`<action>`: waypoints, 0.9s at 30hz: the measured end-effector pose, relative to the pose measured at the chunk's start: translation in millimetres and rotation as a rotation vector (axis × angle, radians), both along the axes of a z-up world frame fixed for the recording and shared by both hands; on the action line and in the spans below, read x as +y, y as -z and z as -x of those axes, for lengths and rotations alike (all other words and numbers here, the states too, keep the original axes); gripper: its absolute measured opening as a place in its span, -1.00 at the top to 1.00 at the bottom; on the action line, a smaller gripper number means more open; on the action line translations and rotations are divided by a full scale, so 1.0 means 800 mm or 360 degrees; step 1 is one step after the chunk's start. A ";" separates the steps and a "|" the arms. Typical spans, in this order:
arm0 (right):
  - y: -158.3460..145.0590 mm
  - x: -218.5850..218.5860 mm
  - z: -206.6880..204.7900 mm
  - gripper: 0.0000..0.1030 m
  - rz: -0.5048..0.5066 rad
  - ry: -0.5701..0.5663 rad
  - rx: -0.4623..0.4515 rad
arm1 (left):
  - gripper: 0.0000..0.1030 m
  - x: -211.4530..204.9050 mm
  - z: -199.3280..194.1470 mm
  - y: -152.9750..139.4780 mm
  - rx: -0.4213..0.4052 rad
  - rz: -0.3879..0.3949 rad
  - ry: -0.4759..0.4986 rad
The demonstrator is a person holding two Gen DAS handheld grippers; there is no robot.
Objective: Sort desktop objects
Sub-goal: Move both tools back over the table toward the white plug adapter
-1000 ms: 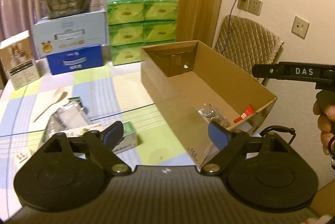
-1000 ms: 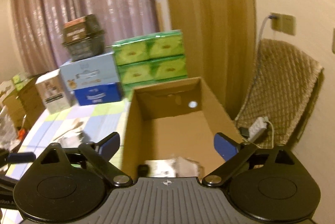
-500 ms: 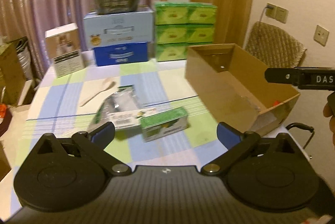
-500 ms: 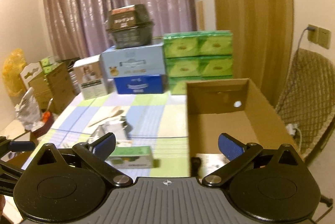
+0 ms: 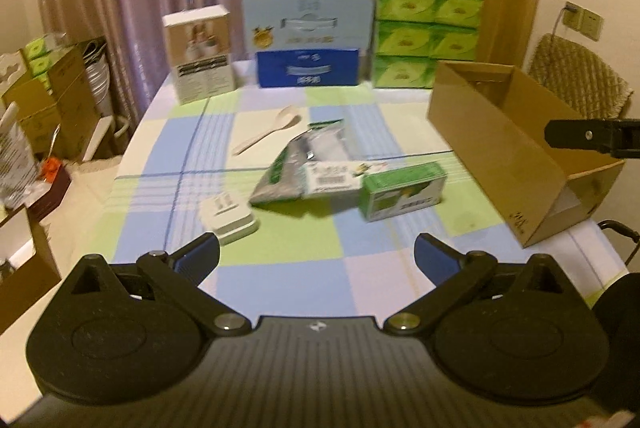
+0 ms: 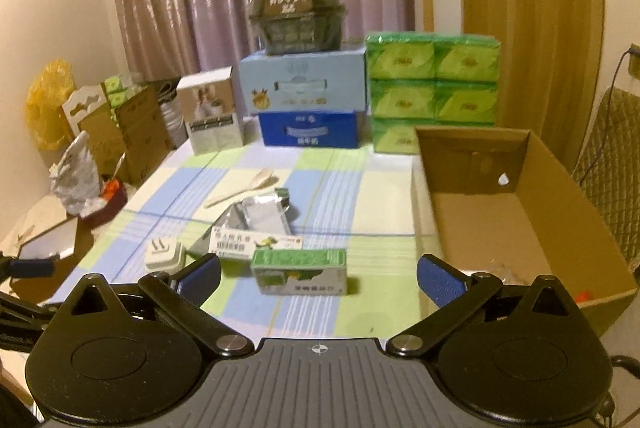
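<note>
Though blurred, green carton (image 6: 300, 270) lies flat.

Blue, green and pale checks cover the tablecloth (image 5: 280, 280). On it a bright green little carton (image 5: 404, 191), a cream plastic spoon (image 5: 267, 134), a silver-and-green foil pouch (image 5: 304, 163), a white plug adapter (image 5: 227, 216). Plain brown cardboard box (image 6: 532, 228); lime-green tissue packs (image 6: 434, 83) behind.

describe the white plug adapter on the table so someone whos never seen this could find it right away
Start at the open cardboard box on the right side of the checked tablecloth, then look left across the loose items in the middle. Past the green carton and the silver foil pouch, the white plug adapter lies nearest the table's left edge. It alone is a small, rounded white block with metal prongs on top.
</note>
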State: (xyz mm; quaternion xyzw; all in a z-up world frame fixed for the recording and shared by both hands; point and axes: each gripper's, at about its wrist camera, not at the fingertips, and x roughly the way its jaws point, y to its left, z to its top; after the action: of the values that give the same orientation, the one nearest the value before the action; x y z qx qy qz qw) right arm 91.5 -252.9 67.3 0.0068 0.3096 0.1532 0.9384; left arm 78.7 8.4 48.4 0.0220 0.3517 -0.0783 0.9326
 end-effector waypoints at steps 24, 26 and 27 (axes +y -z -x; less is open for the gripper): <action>0.099 0.044 -0.057 -0.97 0.0062 -0.0042 0.0217 | -0.98 0.071 -0.049 0.069 0.0136 -0.0079 -0.0117; 0.107 0.049 -0.065 -0.97 0.0068 -0.0050 0.0231 | -0.98 0.073 -0.060 0.077 0.0143 -0.0083 -0.0116; 0.110 0.051 -0.069 -0.97 0.0072 -0.0054 0.0234 | -0.98 0.073 -0.066 0.080 0.0144 -0.0088 -0.0119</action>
State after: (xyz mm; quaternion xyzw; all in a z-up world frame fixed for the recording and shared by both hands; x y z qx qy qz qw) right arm 147.1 -212.5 -21.0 -0.0083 0.3811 0.1611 0.9104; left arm 131.5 67.2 -16.0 0.0311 0.3960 -0.0346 0.9171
